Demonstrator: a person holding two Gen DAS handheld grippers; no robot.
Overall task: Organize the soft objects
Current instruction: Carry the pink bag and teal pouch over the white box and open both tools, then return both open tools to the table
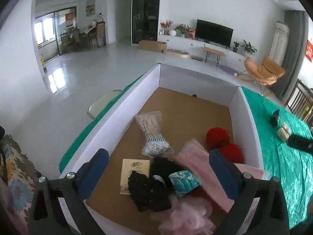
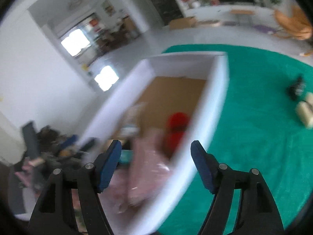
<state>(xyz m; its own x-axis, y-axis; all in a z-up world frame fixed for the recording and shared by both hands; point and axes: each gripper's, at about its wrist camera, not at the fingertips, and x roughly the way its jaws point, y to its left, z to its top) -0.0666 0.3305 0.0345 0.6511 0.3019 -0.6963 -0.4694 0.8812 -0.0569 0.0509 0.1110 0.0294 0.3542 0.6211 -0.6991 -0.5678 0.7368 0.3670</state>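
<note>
A white-walled box [image 1: 125, 105] with a brown floor sits on a green cloth [image 1: 283, 156]. Inside lie two red yarn balls [image 1: 218, 137], a bag of cotton swabs [image 1: 152, 135], a pink packet [image 1: 197, 162], black lace [image 1: 148, 190], a teal pouch [image 1: 183, 180], a beige booklet [image 1: 133, 168] and pink tulle [image 1: 185, 215]. My left gripper [image 1: 158, 168] is open and empty above the box's near end. My right gripper [image 2: 156, 156] is open and empty over the box's right wall [image 2: 197, 137]; that view is blurred. Outside the box on the cloth lie a cream roll [image 2: 305, 113] and a dark object [image 2: 296, 88].
A patterned cushion or cloth [image 1: 17, 174] lies at the left. A black object [image 1: 299, 143] reaches in at the right edge. Beyond the table are a tiled floor, an orange chair [image 1: 262, 70], a TV unit [image 1: 214, 32] and a cardboard box [image 1: 151, 45].
</note>
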